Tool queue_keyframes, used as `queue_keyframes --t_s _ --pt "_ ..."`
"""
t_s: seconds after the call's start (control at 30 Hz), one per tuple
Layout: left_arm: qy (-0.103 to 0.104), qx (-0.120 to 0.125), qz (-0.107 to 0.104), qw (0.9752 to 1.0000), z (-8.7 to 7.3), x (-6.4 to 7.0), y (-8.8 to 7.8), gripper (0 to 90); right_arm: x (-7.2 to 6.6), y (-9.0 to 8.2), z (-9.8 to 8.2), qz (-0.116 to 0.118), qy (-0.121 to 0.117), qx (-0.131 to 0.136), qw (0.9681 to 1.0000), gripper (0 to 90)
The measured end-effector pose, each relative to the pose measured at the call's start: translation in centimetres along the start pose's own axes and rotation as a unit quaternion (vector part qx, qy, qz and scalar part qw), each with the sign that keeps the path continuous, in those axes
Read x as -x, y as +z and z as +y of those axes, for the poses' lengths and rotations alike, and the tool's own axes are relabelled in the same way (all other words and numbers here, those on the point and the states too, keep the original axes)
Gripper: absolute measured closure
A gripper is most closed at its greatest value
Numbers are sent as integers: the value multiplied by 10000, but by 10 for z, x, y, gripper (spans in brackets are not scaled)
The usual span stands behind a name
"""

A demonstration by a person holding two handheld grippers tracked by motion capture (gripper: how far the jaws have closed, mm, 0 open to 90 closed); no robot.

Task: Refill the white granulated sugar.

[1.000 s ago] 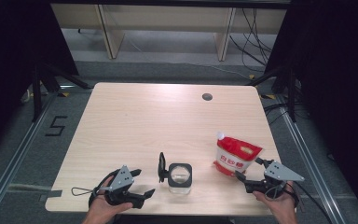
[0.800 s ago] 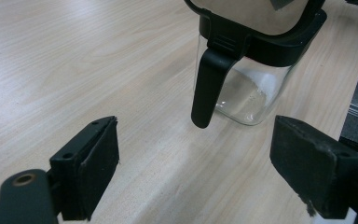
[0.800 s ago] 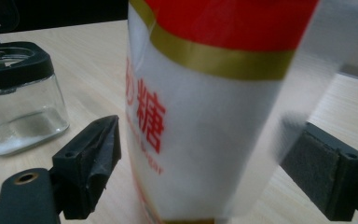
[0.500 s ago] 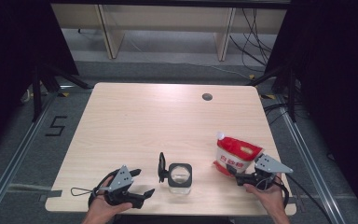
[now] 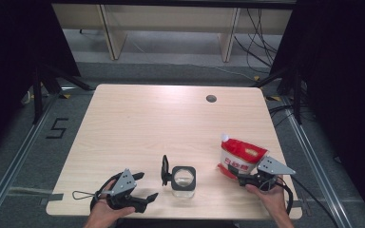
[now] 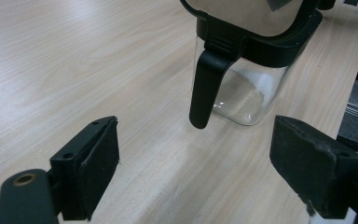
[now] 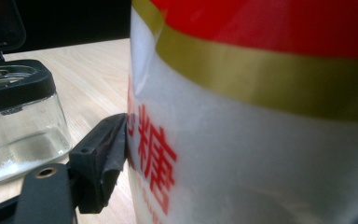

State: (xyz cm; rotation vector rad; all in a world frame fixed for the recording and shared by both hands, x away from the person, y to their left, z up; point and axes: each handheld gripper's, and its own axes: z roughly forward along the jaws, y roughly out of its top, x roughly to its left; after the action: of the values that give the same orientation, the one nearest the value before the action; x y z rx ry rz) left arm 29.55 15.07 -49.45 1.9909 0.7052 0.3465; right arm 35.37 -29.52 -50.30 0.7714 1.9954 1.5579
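Refilling a glass jar (image 5: 184,178) from a red-and-white pouch (image 5: 240,156), early stage. The jar stands near the front edge of the tabletop (image 5: 147,123), lid hinged open, with only a thin layer of white grains at its bottom. The pouch stands upright to the jar's right, spout cap apparently on; nothing is poured yet. The right gripper (image 5: 243,179) is at the pouch's base, one black pad (image 7: 109,154) touching its side; whether the jaws are clamped cannot be told. The left gripper (image 5: 145,186) rests left of the jar, jaws apart and empty. Lifting, opening and tipping the pouch appear to remain. Label: a red Chinese character, seemingly 糖 (sugar), above smaller unreadable print.
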Motion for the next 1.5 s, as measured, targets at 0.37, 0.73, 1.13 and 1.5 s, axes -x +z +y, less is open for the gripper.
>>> queue_keyframes --t_s 0.37,0.73,1.13,1.5 --pt "22 -15 -1 10000 0 1 1 155 0 9 -4 -34 -160 -52 9999 221" --pt "22 -35 -61 10000 -1 3 2 156 1 15 -6 12 -300 23 9995 255" --pt "3 -33 -28 10000 0 3 1 156 0 16 -4 290 -242 -70 9993 373" --pt "-57 15 -39 10000 0 0 -2 158 -12 14 2 -117 -657 -198 9976 404"
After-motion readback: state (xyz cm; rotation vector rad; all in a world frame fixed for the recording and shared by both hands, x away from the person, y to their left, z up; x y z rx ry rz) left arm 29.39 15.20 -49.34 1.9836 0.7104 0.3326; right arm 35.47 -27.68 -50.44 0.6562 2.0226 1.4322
